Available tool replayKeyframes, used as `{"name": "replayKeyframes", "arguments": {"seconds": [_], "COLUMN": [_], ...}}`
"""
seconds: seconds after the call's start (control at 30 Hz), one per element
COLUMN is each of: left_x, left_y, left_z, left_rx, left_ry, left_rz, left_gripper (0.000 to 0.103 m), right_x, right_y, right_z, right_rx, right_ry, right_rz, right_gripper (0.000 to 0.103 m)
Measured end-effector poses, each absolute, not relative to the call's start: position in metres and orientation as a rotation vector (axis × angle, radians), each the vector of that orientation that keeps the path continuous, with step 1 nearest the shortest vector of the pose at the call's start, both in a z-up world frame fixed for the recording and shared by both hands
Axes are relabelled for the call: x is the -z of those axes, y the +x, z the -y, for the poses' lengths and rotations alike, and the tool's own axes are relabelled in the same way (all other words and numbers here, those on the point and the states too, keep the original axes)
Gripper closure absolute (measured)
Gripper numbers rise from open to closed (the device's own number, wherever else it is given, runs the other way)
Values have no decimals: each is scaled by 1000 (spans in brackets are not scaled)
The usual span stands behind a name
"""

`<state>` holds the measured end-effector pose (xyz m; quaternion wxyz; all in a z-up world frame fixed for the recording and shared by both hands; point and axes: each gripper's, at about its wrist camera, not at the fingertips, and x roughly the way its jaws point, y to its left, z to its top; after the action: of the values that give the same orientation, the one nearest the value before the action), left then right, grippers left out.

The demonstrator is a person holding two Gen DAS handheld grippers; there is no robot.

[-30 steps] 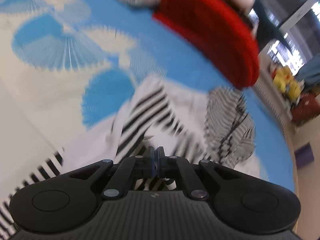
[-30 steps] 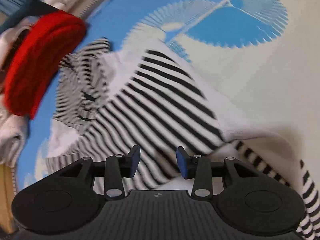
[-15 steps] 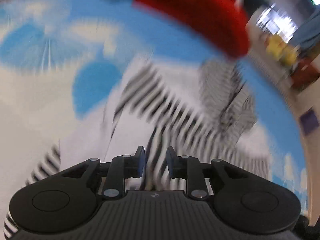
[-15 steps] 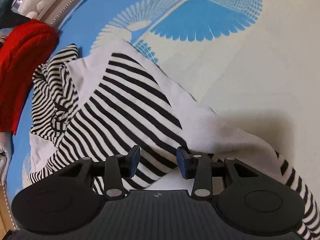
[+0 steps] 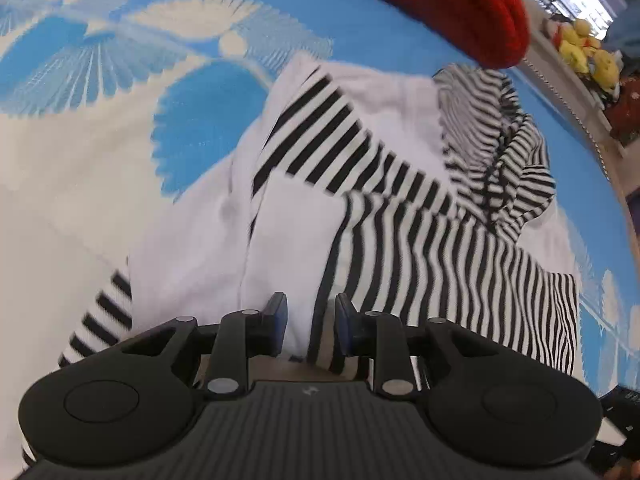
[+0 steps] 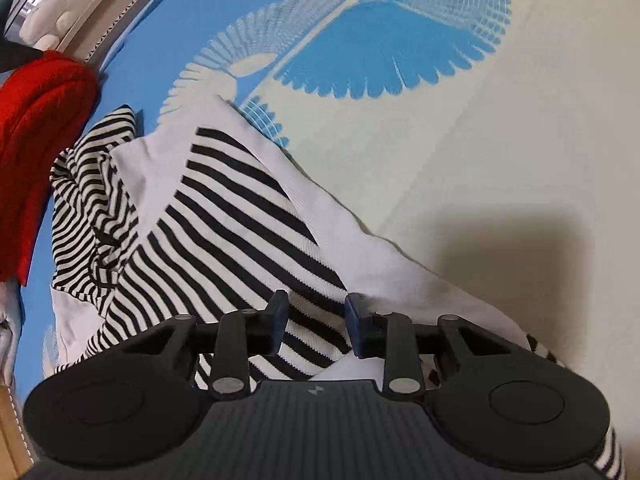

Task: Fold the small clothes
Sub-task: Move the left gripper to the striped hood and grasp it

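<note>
A black-and-white striped garment [image 5: 400, 240] lies partly folded on the blue-and-cream patterned mat [image 5: 80, 80], its hood bunched at the far right. My left gripper [image 5: 311, 312] points steeply down at the near edge. Its jaws are opening, with a white-and-striped fold between them and the pads clear of it. In the right wrist view the same garment [image 6: 224, 216] spreads to the left. My right gripper [image 6: 317, 308] stands over a folded striped corner. Its jaws are closing, and the cloth lies between pads that do not press it.
A thick red knit garment [image 5: 440, 4] lies just beyond the hood, at the far left as red knit [image 6: 36, 128] in the right wrist view. The mat [image 6: 440, 140] stretches bare to the right. Yellow toys [image 5: 588, 52] sit past the mat's edge.
The left gripper was shut on a pinch of cloth, then opened, let it go and sank lower. The right gripper drew nearer the striped corner and its jaws narrowed a little.
</note>
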<state>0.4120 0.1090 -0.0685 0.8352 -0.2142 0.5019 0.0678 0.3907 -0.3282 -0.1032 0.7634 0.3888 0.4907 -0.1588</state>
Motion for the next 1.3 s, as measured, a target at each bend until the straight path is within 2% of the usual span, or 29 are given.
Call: {"name": "replayKeyframes", "arguments": {"seconds": [0.07, 0.13, 0.3, 0.4, 0.7, 0.83, 1.1, 1.17, 1.23, 1.3], "left_x": [55, 43, 24, 14, -28, -45, -43, -33, -21, -7], "left_y": [408, 405, 403, 402, 408, 462, 644, 685, 716, 743], "left_z": [-103, -98, -83, -78, -75, -52, 3, 20, 37, 53], "left_rx": [-113, -76, -30, -21, -27, -19, 101, 88, 70, 54], "left_ry": [-412, -385, -291, -221, -87, -14, -29, 15, 74, 115], "left_rz": [-994, -935, -852, -805, -758, -775, -854, -847, -845, -864], "left_gripper": [75, 75, 74, 72, 72, 72, 72, 69, 53, 43], "right_x": [89, 79, 47, 32, 20, 19, 24, 25, 28, 31], "right_y": [391, 397, 403, 399, 394, 393, 395, 397, 399, 401], "right_z": [322, 314, 292, 288, 315, 330, 351, 355, 356, 357], "right_rx": [330, 238, 63, 42, 61, 85, 89, 92, 97, 96], "right_ry": [789, 724, 422, 249, 68, 49, 72, 83, 90, 95], "right_rz": [-1034, -1035, -972, -919, -896, -890, -904, -911, -915, -924], "right_gripper": [56, 53, 52, 47, 46, 46, 46, 46, 46, 46]}}
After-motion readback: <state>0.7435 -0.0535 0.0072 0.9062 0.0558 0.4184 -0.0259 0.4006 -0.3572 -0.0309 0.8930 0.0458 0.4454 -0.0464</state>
